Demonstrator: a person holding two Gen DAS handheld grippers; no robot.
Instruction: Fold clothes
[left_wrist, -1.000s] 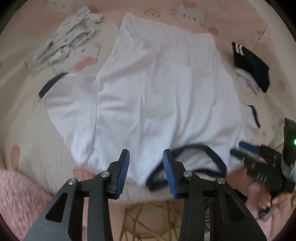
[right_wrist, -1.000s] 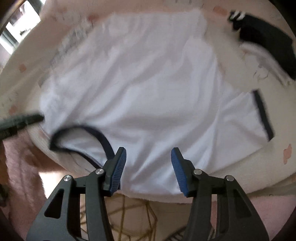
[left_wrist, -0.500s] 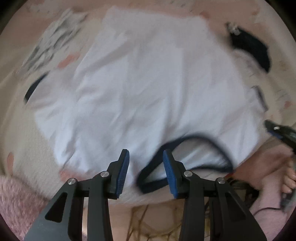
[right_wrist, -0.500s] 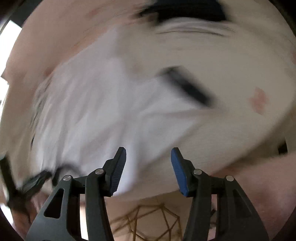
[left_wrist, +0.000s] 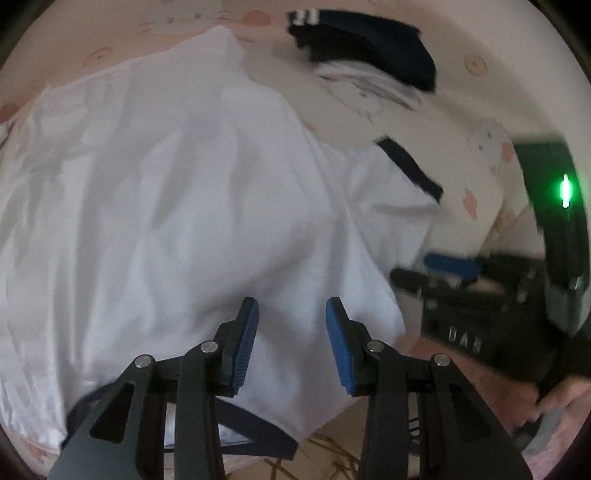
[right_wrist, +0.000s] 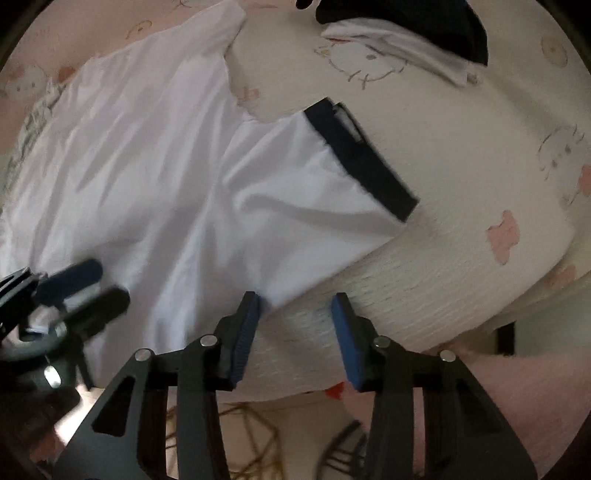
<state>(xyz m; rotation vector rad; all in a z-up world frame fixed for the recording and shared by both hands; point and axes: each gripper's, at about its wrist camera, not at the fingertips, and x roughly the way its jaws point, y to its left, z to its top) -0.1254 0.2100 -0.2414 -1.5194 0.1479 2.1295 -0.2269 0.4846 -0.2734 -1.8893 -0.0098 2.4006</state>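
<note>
Left wrist view alone: white shirt's navy collar (left_wrist: 255, 432) below released left claw (left_wrist: 291, 347); right claw (right_wrist: 295, 336) closing, empty.

A home bedroom: bed with cream cartoon-cat bedsheet (right_wrist: 461, 236), clothes such as a white T-shirt (left_wrist: 166, 221) spread out.

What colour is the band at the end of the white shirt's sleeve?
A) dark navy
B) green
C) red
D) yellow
A: in the right wrist view the white shirt lies spread on the bed, and its sleeve ends in a dark navy band.
</note>
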